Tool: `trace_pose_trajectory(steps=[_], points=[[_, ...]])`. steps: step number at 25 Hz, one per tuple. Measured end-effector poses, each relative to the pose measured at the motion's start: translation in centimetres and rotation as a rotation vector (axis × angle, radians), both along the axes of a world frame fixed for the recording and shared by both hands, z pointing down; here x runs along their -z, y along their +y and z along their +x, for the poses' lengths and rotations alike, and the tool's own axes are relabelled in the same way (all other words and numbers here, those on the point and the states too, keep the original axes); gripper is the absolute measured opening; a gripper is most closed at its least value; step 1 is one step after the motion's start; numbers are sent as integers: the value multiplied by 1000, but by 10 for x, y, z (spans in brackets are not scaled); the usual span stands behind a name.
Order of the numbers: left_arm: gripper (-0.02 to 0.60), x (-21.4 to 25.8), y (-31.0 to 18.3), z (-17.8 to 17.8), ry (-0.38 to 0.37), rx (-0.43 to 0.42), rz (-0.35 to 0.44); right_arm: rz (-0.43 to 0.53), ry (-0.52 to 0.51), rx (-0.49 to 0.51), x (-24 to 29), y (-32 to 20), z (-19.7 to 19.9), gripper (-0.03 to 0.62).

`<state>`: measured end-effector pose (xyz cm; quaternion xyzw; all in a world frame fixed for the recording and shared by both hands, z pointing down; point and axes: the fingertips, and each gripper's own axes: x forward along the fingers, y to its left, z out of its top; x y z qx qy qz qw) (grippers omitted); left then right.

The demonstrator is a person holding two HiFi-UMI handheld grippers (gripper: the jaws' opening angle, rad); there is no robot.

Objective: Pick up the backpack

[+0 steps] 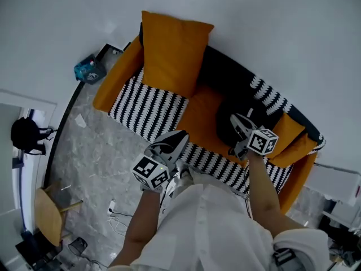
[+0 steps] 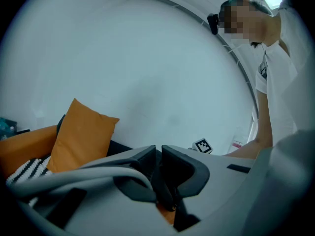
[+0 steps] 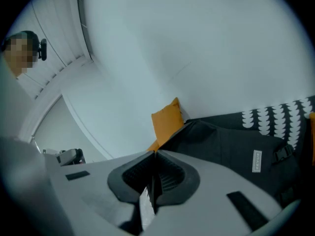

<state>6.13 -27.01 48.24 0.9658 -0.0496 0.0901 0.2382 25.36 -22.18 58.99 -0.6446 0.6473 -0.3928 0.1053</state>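
White shirt fabric [image 1: 208,224] of the person fills the bottom of the head view, with the left gripper [image 1: 179,137] held over the black-and-white striped blanket [image 1: 146,106] on the orange sofa [image 1: 113,83]. The right gripper [image 1: 242,124] reaches onto the black fabric backpack [image 1: 225,120], which sits on the sofa seat right of a large orange cushion [image 1: 172,49]. The left gripper view shows its jaws closed together, holding nothing that can be made out. The right gripper view shows its jaws pressed together, apparently pinching a thin edge at the top of the backpack, whose dark body hangs just behind them.
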Motion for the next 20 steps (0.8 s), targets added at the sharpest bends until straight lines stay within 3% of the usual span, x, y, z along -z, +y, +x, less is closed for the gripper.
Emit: trace_pose_trajectory(steps=[5, 11, 20], points=[[48, 23, 16, 22, 14, -67, 68, 65, -2, -67, 31, 30, 13, 28], [48, 42, 37, 39, 44, -116, 93, 219, -68, -179, 71, 67, 40, 26], [48, 69, 50, 56, 74, -147, 153, 391, -109, -131, 132, 69, 27, 24]])
